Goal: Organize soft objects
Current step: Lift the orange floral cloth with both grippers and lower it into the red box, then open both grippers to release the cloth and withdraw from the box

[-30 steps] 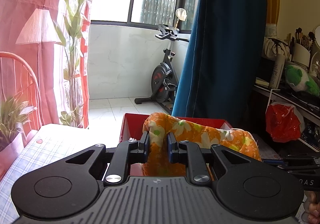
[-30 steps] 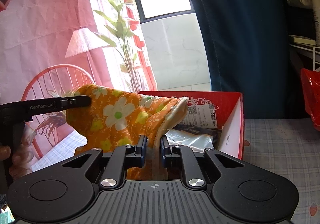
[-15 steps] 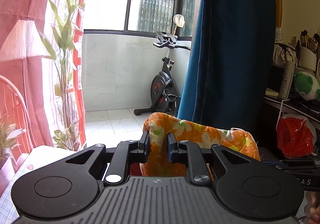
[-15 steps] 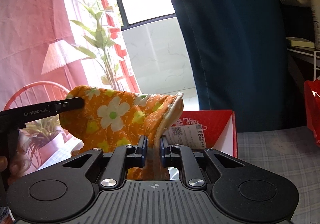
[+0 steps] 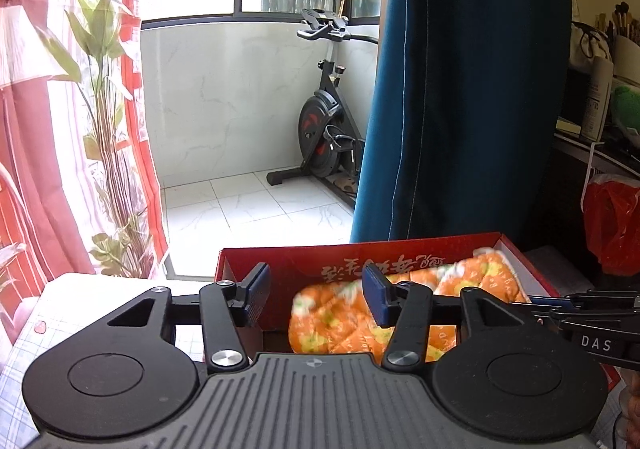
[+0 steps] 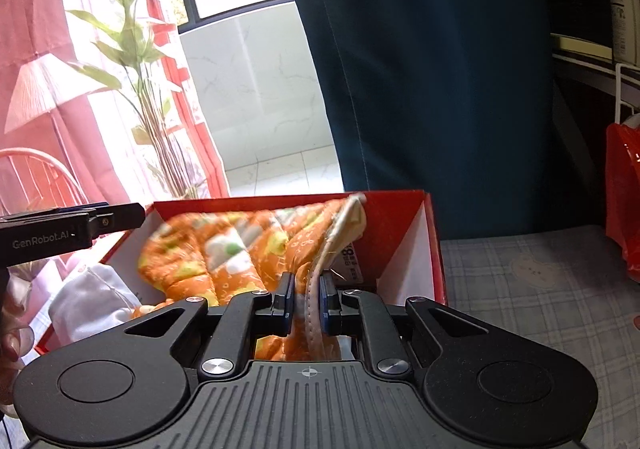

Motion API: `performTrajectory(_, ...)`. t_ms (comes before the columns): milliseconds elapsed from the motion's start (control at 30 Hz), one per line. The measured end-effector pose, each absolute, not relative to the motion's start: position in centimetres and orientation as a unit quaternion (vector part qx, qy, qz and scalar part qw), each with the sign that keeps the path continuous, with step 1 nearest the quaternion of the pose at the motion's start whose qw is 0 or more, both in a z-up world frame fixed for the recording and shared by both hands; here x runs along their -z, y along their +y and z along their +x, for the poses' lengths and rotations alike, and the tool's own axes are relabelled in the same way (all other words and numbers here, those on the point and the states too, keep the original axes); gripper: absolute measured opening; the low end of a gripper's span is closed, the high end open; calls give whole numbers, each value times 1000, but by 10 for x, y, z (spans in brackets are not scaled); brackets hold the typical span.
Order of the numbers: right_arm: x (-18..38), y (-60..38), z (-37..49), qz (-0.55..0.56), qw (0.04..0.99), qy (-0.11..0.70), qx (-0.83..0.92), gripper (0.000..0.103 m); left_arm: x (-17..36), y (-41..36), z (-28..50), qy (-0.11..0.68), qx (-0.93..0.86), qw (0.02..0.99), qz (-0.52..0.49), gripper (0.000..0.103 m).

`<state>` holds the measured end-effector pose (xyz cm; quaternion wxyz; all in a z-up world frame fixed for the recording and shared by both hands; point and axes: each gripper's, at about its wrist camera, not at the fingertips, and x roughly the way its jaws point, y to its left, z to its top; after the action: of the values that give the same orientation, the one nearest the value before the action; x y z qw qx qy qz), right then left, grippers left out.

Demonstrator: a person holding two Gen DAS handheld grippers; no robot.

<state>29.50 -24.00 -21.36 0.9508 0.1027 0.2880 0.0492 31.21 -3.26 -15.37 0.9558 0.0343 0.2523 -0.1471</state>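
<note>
Settling into the red box (image 5: 400, 261), the orange floral quilt (image 6: 240, 249) is nearly stowed; left gripper (image 5: 316, 299) jaws have just been opening, spread, pinching nothing; right gripper (image 6: 306, 299) is pinching its hem, release pending.

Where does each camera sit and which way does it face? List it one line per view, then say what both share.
Left wrist: rides the left gripper, looking forward and down along its fingers into the red box toward the balcony; its jaws, just opening, stand clear of the orange floral mitt; the other gripper's tip intrudes at right.
Right wrist: rides the right gripper, facing the same box; jaws clamp the mitt's beige cuff; the left gripper and a hand show at left.
Shared: box, mitt, blue curtain.
</note>
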Motion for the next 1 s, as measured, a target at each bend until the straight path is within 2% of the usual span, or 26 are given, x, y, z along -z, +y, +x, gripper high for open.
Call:
performTrajectory(200,222,-229,305,58,946,315,-51,14,158,-27,304,267,152,951,31,55)
performTrajectory(333,220,-224,305,29,947,316,-45,25,159,-23,296,266,155,951,30,68)
performTrajectory(400,218,-223,299,21,949,311,-53,26,158,-24,292,270,157,949,33,69)
performTrajectory(467,216,-224,292,14,949,309,-63,35,157,-23,288,274,158,948,36,73)
performTrajectory(633,208,-227,271,19,953,292,-78,58,149,-20,270,266,160,950,30,98)
performTrajectory(867,200,-228,238,19,958,272,-87,97,142,-15,242,261,155,952,33,103)
performTrajectory(933,199,-230,230,32,959,269,-87,102,142,-14,234,264,155,951,35,103)
performTrajectory(1000,199,-231,225,44,958,270,-91,102,143,-15,226,266,153,951,47,103)
